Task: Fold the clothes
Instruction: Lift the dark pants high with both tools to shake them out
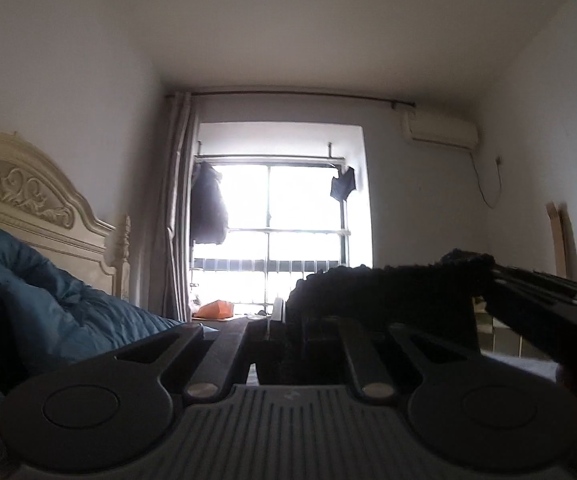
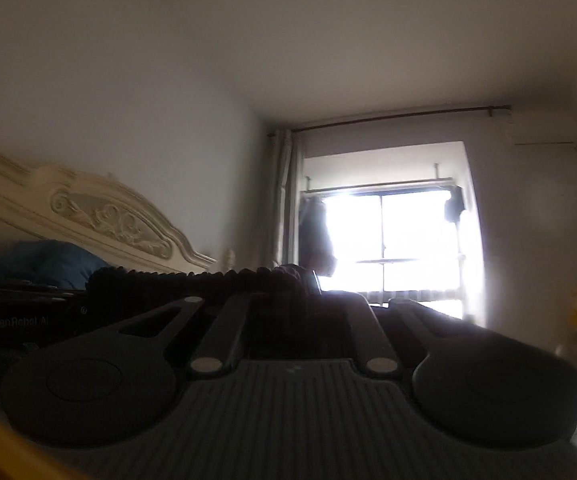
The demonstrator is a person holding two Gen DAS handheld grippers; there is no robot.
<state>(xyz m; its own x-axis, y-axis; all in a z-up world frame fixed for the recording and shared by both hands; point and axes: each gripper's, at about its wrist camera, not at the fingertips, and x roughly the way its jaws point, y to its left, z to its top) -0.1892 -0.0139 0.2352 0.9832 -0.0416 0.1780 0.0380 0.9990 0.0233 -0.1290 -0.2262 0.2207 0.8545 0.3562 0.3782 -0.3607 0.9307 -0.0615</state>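
A dark, fuzzy garment is held up in the air between both grippers. In the left wrist view my left gripper is shut on one end of it, and the cloth stretches right to the right gripper's fingers. In the right wrist view my right gripper is shut on the garment's other end, which runs left toward the left gripper's body. Both cameras tilt upward, so the lower hanging part of the garment is hidden.
A cream carved headboard and a blue quilt lie at the left. A bright barred window with hung clothes and a grey curtain is straight ahead. An air conditioner hangs on the right wall.
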